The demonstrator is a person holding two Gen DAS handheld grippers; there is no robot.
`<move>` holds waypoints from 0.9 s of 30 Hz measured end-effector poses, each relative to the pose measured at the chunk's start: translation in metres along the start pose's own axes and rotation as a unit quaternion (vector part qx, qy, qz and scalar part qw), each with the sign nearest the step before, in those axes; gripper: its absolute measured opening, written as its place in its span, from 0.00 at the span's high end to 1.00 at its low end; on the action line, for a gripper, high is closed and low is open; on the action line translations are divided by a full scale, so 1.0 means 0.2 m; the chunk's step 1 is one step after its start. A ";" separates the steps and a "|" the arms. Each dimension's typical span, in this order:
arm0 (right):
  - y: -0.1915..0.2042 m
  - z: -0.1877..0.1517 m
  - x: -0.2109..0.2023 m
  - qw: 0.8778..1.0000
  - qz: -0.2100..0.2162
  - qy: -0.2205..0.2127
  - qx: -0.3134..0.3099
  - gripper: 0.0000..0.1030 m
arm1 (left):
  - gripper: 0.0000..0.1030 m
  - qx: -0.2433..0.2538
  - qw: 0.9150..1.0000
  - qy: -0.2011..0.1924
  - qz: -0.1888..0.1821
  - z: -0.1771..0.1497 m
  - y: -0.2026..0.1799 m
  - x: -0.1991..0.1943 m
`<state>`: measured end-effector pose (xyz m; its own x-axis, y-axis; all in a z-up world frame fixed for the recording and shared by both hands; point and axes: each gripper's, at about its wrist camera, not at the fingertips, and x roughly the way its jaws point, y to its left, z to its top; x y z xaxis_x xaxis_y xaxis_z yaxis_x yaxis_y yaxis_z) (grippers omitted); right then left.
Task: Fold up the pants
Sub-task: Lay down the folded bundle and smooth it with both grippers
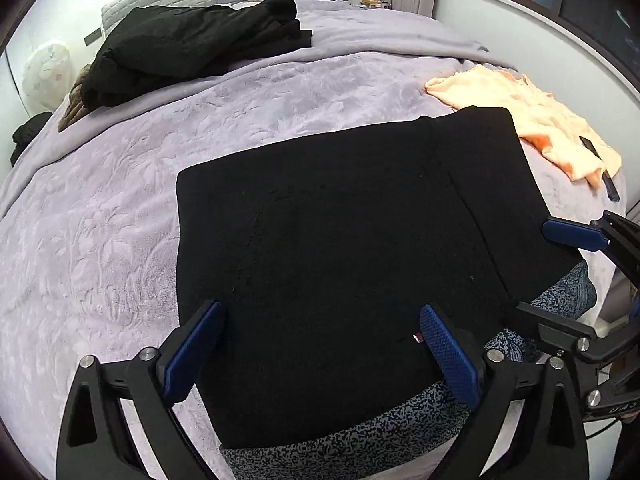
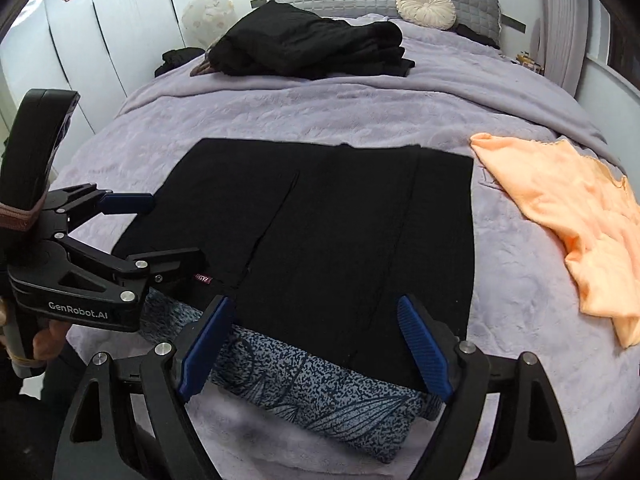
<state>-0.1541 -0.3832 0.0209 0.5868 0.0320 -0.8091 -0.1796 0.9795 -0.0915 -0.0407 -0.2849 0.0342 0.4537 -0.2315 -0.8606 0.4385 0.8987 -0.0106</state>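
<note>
With both tools, left tool and right tool, gaping empty over the folded black pants, a careless pinch risked dragging the speckled garment underneath along.

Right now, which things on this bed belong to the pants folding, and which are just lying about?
Part of the job:
- black pants, laid flat
- left gripper, fingers open
- right gripper, fingers open

Just lying about:
- orange garment
- speckled blue cloth under the pants
- pile of dark clothes
- round cushion
</note>
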 end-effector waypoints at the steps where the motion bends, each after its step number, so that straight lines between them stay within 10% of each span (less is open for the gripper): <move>1: 0.01 0.00 0.01 1.000 -0.010 0.001 -0.007 0.14 | 0.01 0.000 1.000 -0.004 0.003 0.00 -0.01 -0.01; 27: 0.04 0.04 -0.13 0.993 -0.114 0.012 0.033 0.00 | 0.01 -0.061 0.997 0.008 0.047 -0.05 0.07 -0.14</move>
<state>-0.1651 -0.3752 0.0454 0.5865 -0.1962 -0.7858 0.0080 0.9716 -0.2366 -0.0552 -0.2613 0.0528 0.4761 -0.1397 -0.8682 0.2962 0.9551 0.0087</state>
